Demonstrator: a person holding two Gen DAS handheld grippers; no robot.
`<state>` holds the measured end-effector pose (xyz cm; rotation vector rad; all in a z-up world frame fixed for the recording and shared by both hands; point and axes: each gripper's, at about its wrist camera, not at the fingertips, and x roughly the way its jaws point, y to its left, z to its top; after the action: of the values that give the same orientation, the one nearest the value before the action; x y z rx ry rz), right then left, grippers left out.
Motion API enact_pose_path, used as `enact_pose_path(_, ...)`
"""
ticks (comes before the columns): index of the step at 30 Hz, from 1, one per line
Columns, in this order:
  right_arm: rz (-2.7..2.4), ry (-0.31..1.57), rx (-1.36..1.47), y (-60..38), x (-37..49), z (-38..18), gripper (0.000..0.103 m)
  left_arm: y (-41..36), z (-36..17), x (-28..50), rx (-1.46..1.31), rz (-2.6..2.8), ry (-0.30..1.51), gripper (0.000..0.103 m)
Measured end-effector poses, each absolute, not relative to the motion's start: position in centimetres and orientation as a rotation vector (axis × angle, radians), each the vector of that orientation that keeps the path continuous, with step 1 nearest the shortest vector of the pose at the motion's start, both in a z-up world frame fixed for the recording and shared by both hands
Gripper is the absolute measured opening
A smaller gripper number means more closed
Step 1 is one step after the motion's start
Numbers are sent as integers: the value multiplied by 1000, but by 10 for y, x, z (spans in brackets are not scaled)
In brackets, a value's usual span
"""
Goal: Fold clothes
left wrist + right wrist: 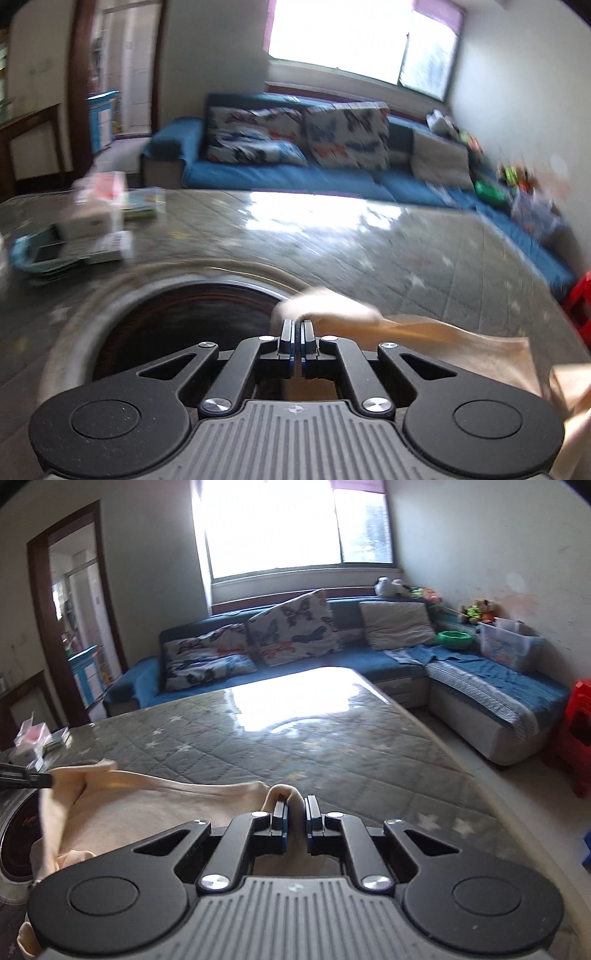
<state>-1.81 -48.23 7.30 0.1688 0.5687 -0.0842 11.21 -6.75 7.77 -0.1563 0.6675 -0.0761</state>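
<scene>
Currently both claws grip the cream garment (155, 805): left gripper (297, 325) clenched on one bunched edge, right gripper (295, 805) clamped on another, above the quilted table (295, 738).

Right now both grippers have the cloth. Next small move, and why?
Probably draw the two apart to pull the cloth taut. The left gripper and right gripper each pinch a bunched bit of its edge, and the edge between them sags over the table, with slack cloth below.
</scene>
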Motion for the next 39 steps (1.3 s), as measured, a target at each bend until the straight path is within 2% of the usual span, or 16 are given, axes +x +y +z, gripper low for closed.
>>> enact_pose_path(8,-209,558,243,-519,-64,68,6,8,91,26,-259,40,619,2)
enact_pose_path(13,-263,585,236,-531,-83,59,5,38,74,-13,-281,104,678,2)
enact_pose_path(20,-287,639,261,-545,-96,46,7,46,59,-44,-171,127,754,4)
enact_pose_path(27,-267,662,274,-549,-88,40,14,-22,72,-66,-17,-163,689,8)
enact_pose_path(29,-286,678,263,-550,-84,33,20,-50,69,-64,9,-258,694,15)
enact_pose_path(34,-317,708,279,-558,-79,18,22,-109,60,-56,79,-418,707,31)
enact_pose_path(39,-344,693,268,-563,-77,19,32,-142,52,-52,170,-493,695,38)
